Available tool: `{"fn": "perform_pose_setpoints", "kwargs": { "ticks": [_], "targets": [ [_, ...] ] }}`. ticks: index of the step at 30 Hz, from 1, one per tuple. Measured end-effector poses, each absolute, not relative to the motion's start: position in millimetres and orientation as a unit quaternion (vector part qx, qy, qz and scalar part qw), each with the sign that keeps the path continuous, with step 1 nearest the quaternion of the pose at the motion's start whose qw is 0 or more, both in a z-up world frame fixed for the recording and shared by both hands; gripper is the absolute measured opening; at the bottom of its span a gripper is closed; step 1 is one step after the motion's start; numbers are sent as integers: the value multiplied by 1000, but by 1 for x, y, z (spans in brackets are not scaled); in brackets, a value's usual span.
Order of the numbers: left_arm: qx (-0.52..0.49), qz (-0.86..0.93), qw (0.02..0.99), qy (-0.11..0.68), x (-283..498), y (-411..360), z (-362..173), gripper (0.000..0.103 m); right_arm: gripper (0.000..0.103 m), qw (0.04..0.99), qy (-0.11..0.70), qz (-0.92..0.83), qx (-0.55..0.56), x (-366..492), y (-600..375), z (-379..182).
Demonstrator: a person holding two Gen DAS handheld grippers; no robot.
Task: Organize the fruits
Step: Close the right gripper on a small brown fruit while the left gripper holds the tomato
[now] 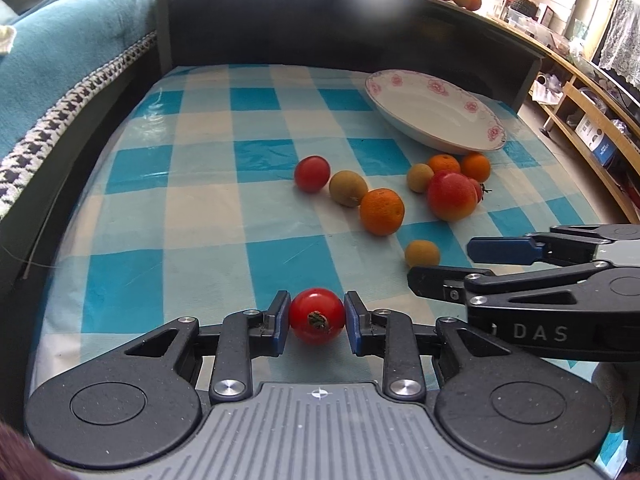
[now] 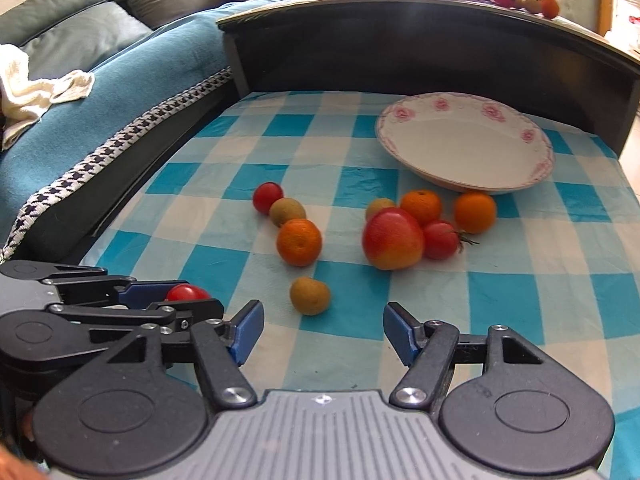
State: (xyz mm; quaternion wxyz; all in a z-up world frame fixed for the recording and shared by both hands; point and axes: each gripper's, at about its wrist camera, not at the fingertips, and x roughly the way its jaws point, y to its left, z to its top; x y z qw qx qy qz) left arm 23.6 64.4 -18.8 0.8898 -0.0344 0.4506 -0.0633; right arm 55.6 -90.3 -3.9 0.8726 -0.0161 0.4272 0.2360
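Left claw clenched on a small red tomato, blue pads pressing both its sides, held above the checked cloth of the table. Right claw released, nothing between its jaws; a small brownish fruit on the cloth just ahead of its fingertips. Remaining fruit loose mid-table: an orange, a large red-yellow apple, more oranges and tomatoes clustered near it. Flowered plate beyond the cluster, holding no fruit.
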Motion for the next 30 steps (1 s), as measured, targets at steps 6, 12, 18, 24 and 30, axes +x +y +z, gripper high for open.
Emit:
{"fn": "perform_pose_setpoints", "kwargs": {
  "ticks": [6,12,18,24,30],
  "targets": [
    [-36,-64,888,454,26,65,-22,37,50,862,440,252,-11,68,-79,-14],
    [-25,-68,889,453,26,63,-22,37,36,859,442,255,-37,70,-70,-17],
    [-12,-69,890,450,24,60,-23,37,28,859,449,242,-38,73,-75,-16],
    [-7,-70,892,447,23,59,-23,38,29,850,456,260,-46,77,-73,-16],
    [-14,-69,893,445,19,62,-22,40,29,853,448,260,-65,77,-68,-17]
  ]
}}
